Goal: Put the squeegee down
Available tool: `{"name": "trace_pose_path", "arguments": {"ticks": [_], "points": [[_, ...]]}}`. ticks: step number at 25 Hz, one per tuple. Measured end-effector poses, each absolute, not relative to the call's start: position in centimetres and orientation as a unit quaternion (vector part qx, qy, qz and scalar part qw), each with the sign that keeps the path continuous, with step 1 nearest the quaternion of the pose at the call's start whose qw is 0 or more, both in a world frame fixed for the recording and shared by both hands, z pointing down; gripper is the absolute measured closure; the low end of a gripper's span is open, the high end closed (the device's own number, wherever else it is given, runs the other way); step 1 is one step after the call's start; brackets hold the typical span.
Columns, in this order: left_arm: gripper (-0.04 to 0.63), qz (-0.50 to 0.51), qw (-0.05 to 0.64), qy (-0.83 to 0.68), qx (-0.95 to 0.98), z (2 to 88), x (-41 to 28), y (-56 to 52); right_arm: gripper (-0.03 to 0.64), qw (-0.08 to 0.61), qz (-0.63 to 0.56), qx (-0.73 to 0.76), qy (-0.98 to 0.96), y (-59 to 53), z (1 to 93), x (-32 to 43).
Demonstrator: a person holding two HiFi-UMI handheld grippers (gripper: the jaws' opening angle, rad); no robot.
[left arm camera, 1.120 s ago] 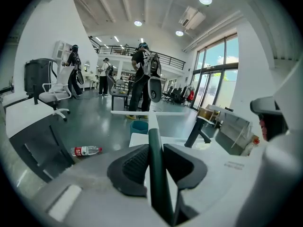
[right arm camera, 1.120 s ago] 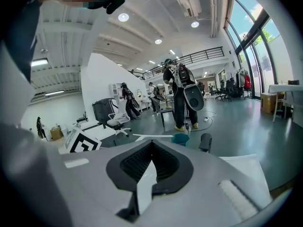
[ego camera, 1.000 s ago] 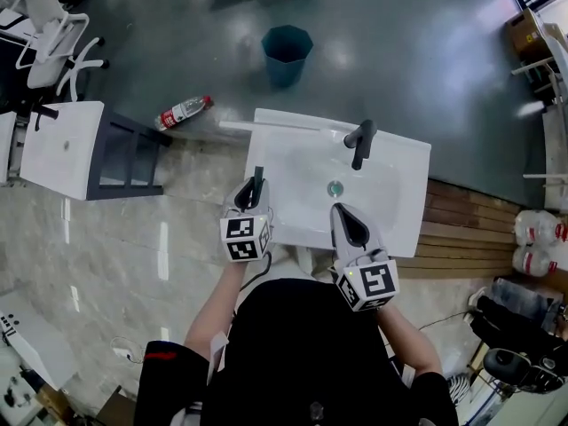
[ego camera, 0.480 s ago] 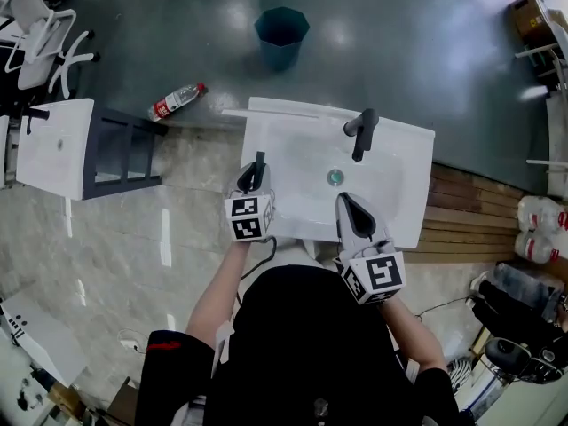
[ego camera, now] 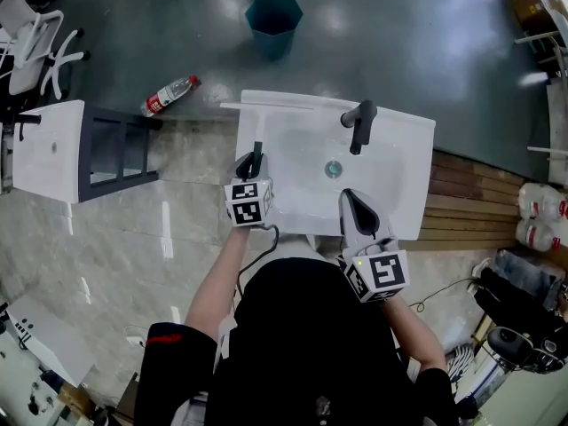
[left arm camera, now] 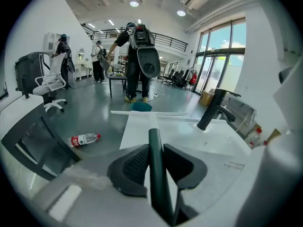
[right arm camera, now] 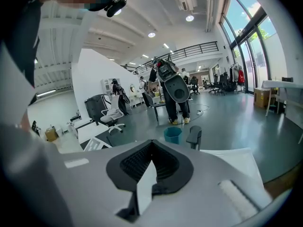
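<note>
The squeegee has a dark green handle and a long white blade. My left gripper is shut on the handle, over the left rim of the white sink. The blade lies across the sink's back left corner and sticks out past it; whether it touches the rim I cannot tell. My right gripper hovers over the sink's front right part, jaws shut with nothing between them.
A black faucet stands at the back of the sink, the drain in the basin. On the floor beyond are a teal bin and a lying plastic bottle. A white cabinet stands left. People stand far off.
My left gripper has sunk a little toward the sink with the squeegee still in its jaws. The right gripper has hardly moved.
</note>
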State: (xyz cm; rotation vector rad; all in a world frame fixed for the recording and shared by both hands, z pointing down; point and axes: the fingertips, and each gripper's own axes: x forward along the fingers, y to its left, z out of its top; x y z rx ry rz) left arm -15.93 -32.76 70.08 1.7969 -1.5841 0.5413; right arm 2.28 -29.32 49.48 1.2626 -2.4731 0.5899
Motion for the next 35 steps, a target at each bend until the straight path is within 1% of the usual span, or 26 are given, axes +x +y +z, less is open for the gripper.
{"name": "trace_pose_path", "arguments": {"ticks": [14, 35], "points": [[0.488, 0.245, 0.340, -0.598, 0.683, 72.3, -15.9, -33.3, 0.615, 0.150, 0.212, 0.465, -0.846, -29.5, 49.8, 3.9], [0.488, 0.266, 0.356, -0.591, 0.673, 73.8, -15.7, -33.5, 0.615, 0.152, 0.211, 0.475, -0.841, -28.1, 50.0, 4.6]]}}
